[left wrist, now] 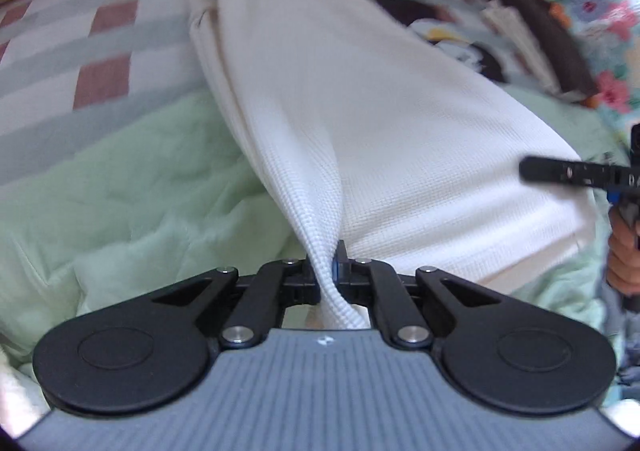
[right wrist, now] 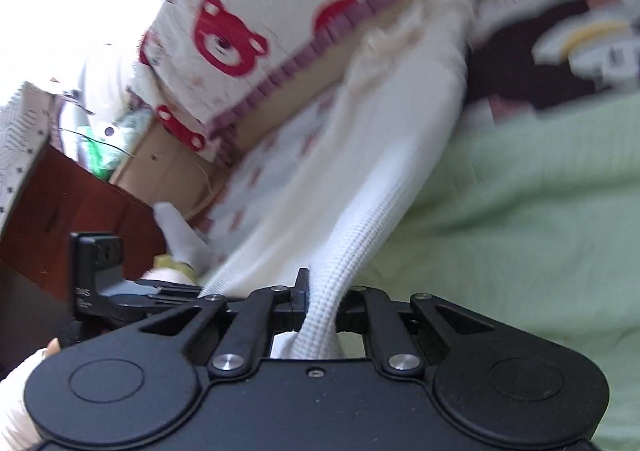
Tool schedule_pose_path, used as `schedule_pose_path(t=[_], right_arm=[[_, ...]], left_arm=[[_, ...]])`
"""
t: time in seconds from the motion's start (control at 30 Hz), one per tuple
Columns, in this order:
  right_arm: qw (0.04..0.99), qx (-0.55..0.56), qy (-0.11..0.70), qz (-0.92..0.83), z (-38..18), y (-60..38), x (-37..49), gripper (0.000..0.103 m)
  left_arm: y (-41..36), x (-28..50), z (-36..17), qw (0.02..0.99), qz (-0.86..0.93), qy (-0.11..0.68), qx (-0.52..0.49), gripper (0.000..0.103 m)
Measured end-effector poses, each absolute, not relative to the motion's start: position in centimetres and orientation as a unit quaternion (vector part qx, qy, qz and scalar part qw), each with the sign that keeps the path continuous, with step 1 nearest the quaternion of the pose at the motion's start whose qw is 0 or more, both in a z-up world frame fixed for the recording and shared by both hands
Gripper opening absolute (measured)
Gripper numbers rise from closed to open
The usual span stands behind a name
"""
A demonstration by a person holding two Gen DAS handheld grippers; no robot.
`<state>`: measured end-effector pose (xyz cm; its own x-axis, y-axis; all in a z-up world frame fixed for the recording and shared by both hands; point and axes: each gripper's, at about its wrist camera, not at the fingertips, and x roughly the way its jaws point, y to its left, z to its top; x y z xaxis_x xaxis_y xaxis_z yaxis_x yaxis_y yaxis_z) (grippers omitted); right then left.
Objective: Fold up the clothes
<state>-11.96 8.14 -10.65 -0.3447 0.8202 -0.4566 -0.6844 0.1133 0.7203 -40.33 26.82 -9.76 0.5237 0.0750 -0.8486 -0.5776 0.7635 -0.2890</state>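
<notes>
**White garment stretched between two pinching grippers**

Left wrist view: left gripper point(left wrist: 329, 271) at lower centre, fingers pressed together on a bunched, twisted corner of a white waffle-knit garment point(left wrist: 360, 123). Cloth pulled taut from the pinch, fanning wider toward the right and narrowing again toward the upper centre of the frame; long axis running from bottom centre up to the top edge, far end gathered in cream folds there. Beneath it, a pale green quilt point(left wrist: 120, 191) across the lower left, a checked blanket point(left wrist: 80, 43) in the upper left, floral fabric in the upper right. At the right edge, the right gripper point(left wrist: 568, 171) seen side-on, dark and blurred, over the garment's right border.

Right wrist view: right gripper point(right wrist: 320, 291) at lower centre, fingers squeezed onto a rolled edge of the same garment point(right wrist: 392, 155). Long axis slanting from bottom centre toward the upper right, far end blurred. Green quilt point(right wrist: 540, 211) filling the right; bear-print fabric point(right wrist: 228, 35) in the upper left; the left gripper point(right wrist: 104, 275) at lower left, finger state unclear from here.
</notes>
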Motion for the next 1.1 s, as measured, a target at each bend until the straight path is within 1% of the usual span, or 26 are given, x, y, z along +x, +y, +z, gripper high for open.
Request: schedule_pose_path(t=[0.2,0.27,0.3,0.37,0.43,0.5,0.53,0.67,0.73,0.8,0.83,0.9,0.93,0.97,1.0,1.03,1.07,1.1], right_arm=[[0.572,0.025,0.446,0.688,-1.0,5.4,-11.6,0.01],[0.592,0.001,0.429,0.683,1.1,3.2,-12.3,0.01],[0.594,-0.016,0.434,0.677,1.3,1.9,-12.6,0.01],[0.602,-0.057,0.457,0.652,-0.8,-0.1,-13.7,0.01],[0.606,-0.105,0.495,0.614,-4.7,-1.1,-14.6,0.01],[0.599,-0.127,0.533,0.585,-8.2,-1.5,-15.0,0.01],[0.598,-0.134,0.532,0.584,-8.8,-1.6,-15.2,0.01],[0.593,-0.145,0.53,0.589,-10.1,-2.1,-15.5,0.01],[0.593,-0.153,0.532,0.585,-10.1,-1.6,-15.5,0.01],[0.592,-0.177,0.539,0.572,-10.5,-1.3,-15.4,0.01],[0.589,-0.184,0.545,0.568,-10.9,-1.3,-15.3,0.01],[0.559,-0.204,0.57,0.566,-11.7,-1.4,-15.5,0.016],[0.539,-0.216,0.586,0.565,-12.2,-1.4,-15.7,0.022],[0.521,-0.233,0.593,0.568,-12.5,-1.5,-16.0,0.035],[0.506,-0.256,0.591,0.574,-12.8,-1.6,-16.4,0.039],[0.504,-0.276,0.579,0.578,-12.7,-1.6,-16.6,0.037],[0.52,-0.292,0.557,0.578,-12.2,-1.7,-16.5,0.038],[0.537,-0.297,0.535,0.58,-11.4,-1.6,-16.2,0.038]], left_arm=[[23.5,-40.0,-0.6,0.852,0.156,0.437,-0.244,0.004],[21.1,-40.2,0.7,0.852,0.133,0.445,-0.242,0.004],[19.5,-40.1,0.4,0.847,0.123,0.457,-0.241,0.004],[16.2,-39.4,-2.3,0.831,0.104,0.497,-0.228,0.004],[13.6,-38.4,-5.7,0.814,0.092,0.538,-0.199,0.004],[11.8,-37.7,-8.4,0.809,0.093,0.56,-0.152,0.004],[11.2,-37.6,-9.2,0.807,0.094,0.566,-0.142,0.004],[10.1,-37.5,-10.1,0.797,0.096,0.585,-0.114,0.005],[10.0,-37.2,-10.5,0.787,0.093,0.6,-0.115,0.009],[10.4,-37.6,-10.3,0.779,0.095,0.607,-0.121,0.01],[10.7,-37.9,-9.8,0.78,0.103,0.606,-0.117,0.013],[11.3,-38.3,-8.4,0.785,0.126,0.597,-0.105,0.014],[11.7,-38.4,-7.5,0.787,0.136,0.592,-0.103,0.016],[12.3,-38.6,-6.7,0.789,0.147,0.587,-0.104,0.02],[13.0,-38.5,-6.0,0.793,0.16,0.579,-0.105,0.022],[13.6,-38.2,-5.4,0.796,0.173,0.57,-0.105,0.028],[14.4,-37.9,-5.0,0.8,0.187,0.56,-0.107,0.034],[15.4,-37.6,-4.6,0.805,0.202,0.547,-0.11,0.038]])
